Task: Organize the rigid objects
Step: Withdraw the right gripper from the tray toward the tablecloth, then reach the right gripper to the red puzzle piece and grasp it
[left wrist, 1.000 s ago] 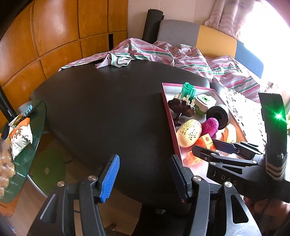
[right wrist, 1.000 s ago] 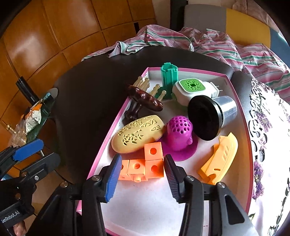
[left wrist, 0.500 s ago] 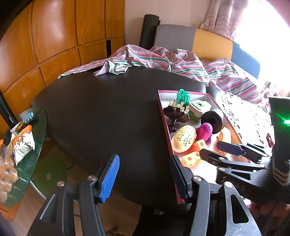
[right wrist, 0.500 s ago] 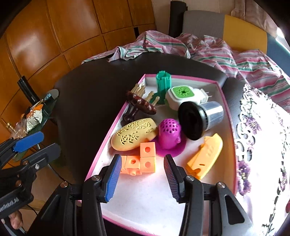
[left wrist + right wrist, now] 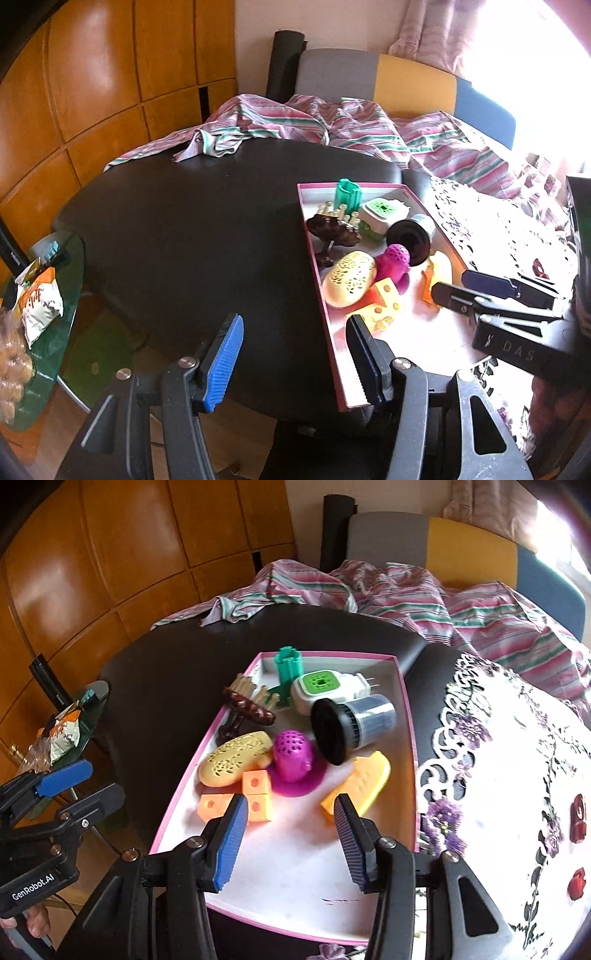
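Both tools are empty with jaws apart: the right tool point(image 5: 288, 834) hangs over the pink tray point(image 5: 406, 716), the left tool point(image 5: 291, 358) over the black table point(image 5: 184, 240). Just ahead of the right tool lie the orange cubes point(image 5: 243, 801); I would lower it straight, jaws around one cube only, away from the purple toy point(image 5: 291, 757)

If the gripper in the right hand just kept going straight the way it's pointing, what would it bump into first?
Probably the bare white floor of the pink-rimmed tray. The right gripper is open and empty, aimed between the orange cubes and the orange curved piece; depth is hard to judge.
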Demonstrator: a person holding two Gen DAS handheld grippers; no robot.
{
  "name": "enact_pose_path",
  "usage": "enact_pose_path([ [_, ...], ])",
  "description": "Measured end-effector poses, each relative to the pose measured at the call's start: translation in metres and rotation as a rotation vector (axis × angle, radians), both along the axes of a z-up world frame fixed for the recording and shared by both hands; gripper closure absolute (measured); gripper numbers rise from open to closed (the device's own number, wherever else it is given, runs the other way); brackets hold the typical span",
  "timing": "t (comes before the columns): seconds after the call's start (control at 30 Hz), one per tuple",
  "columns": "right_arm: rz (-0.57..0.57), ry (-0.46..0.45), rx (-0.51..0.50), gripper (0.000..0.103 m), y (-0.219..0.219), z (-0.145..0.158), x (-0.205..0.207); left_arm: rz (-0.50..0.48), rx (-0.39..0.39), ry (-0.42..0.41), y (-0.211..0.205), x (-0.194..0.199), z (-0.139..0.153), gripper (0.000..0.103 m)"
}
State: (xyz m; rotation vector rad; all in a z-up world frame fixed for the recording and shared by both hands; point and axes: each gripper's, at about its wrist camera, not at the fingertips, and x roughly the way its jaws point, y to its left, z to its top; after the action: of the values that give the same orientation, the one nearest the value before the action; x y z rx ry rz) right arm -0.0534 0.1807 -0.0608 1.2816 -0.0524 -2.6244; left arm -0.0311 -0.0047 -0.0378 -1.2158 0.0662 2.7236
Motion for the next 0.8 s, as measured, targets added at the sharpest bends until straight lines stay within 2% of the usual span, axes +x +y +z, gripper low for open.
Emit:
enact_pose_path([
  [0.2, -0.073, -0.001, 0.004, 0.054, 0.04, 0.008, 0.006, -0.029, -0.003, 0.005, 0.012, -0.001, 0.002, 0.044],
  [0.3, -0.131, -0.006, 0.013, 0.054, 0.069, 0.01, 0.01, -0.039, -0.002, 0.008, 0.017, -0.001, 0.003, 0.041],
  [0.63, -0.375, -0.056, 0.064, 0.054, 0.194, 0.009, 0.035, 0.033, -0.001, 0.005, 0.0, -0.015, 0.003, 0.04],
  [0.8, -0.549, -0.075, 0.031, 0.052, 0.262, 0.007, 0.054, -0.003, -0.007, 0.001, 0.012, -0.015, 0.003, 0.04],
])
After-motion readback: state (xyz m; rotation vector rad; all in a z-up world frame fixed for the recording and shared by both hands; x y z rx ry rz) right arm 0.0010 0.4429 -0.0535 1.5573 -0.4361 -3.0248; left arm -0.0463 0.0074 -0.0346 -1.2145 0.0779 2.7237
